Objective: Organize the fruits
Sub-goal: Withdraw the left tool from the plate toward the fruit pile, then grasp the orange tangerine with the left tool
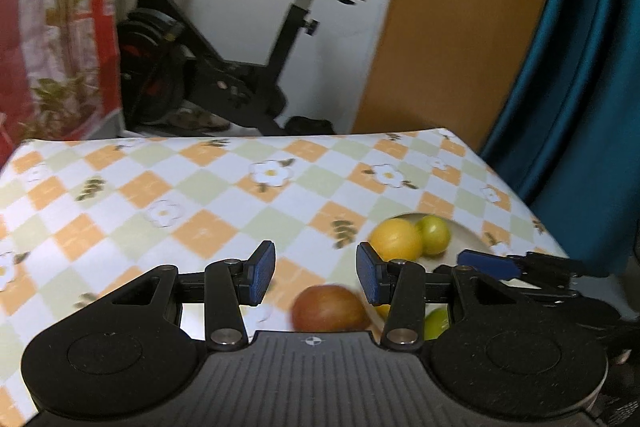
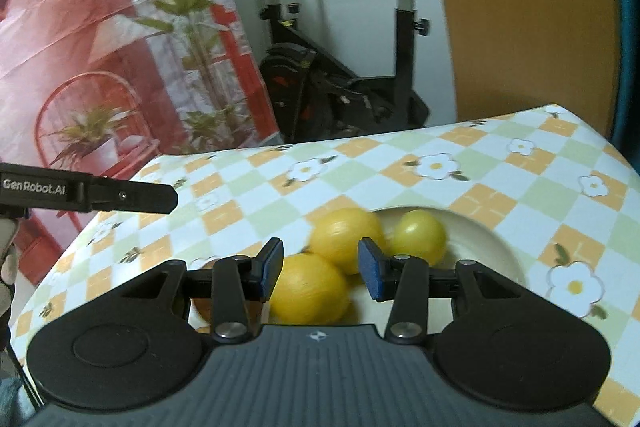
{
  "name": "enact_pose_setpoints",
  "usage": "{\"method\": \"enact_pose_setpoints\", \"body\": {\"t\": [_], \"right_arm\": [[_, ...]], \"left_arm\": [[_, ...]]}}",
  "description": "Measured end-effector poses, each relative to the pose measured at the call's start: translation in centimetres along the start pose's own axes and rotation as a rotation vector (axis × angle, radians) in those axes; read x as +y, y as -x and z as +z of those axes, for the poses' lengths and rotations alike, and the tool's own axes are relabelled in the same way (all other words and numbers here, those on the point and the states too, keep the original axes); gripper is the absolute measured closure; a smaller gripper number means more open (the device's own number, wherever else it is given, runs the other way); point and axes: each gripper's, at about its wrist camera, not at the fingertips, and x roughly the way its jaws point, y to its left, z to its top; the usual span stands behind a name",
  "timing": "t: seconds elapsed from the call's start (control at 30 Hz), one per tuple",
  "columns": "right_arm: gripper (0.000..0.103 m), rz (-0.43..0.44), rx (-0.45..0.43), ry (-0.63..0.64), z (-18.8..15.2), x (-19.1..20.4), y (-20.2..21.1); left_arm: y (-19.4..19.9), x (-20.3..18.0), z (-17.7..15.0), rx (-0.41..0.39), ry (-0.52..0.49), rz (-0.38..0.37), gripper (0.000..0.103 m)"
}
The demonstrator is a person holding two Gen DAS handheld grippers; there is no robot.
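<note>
My left tool and right tool both hover with jaws parted, grasping nothing. Beyond the right tool, two yellow fruits and a greenish one sit in a cream plate. A reddish apple lies beside it on the checked table.

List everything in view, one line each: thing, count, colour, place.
plate: one, cream, right part of the table.
yellow fruits: two, on the plate's left side.
green fruit: one visible here, yellow-green, on the plate behind them.
red apple: one, red-brown, just left of the plate.
tablecloth: one, orange, green and white checks with flowers, over the table.
exercise bike: one, black, behind the table.
left gripper: black, blue pads, open, empty.
right gripper: same, open over the fruit.
</note>
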Motion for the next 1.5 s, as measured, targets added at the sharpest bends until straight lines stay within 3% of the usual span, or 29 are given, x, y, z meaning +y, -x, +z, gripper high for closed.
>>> {"method": "enact_pose_setpoints", "body": {"t": [0.2,0.4,0.77,1.27,1.33,1.5], "right_arm": [[0.058,0.044,0.009,0.037,-1.2,3.2,-0.1],[0.058,0.082,0.038,0.1,-3.0,5.9,-0.3],[0.059,0.141,0.136,0.251,-7.1,9.2,-1.2],[0.059,0.146,0.188,0.252,-8.9,8.2,-2.3],[0.064,0.148,0.192,0.25,-9.0,8.1,-2.4],[0.065,0.152,0.19,0.253,-9.2,8.0,-2.3]], "left_arm": [[2.2,1.8,-1.7,-0.032,-0.009,0.067,0.056],[3.3,1.9,-3.3,-0.037,-0.005,0.072,0.056],[2.6,0.8,-6.3,0.011,0.006,-0.003,0.056],[0.4,-0.8,-8.2,0.105,-0.015,-0.094,0.056],[-0.1,-0.9,-8.3,0.12,-0.017,-0.097,0.056],[-1.3,-1.2,-8.5,0.148,-0.014,-0.113,0.057]]}}
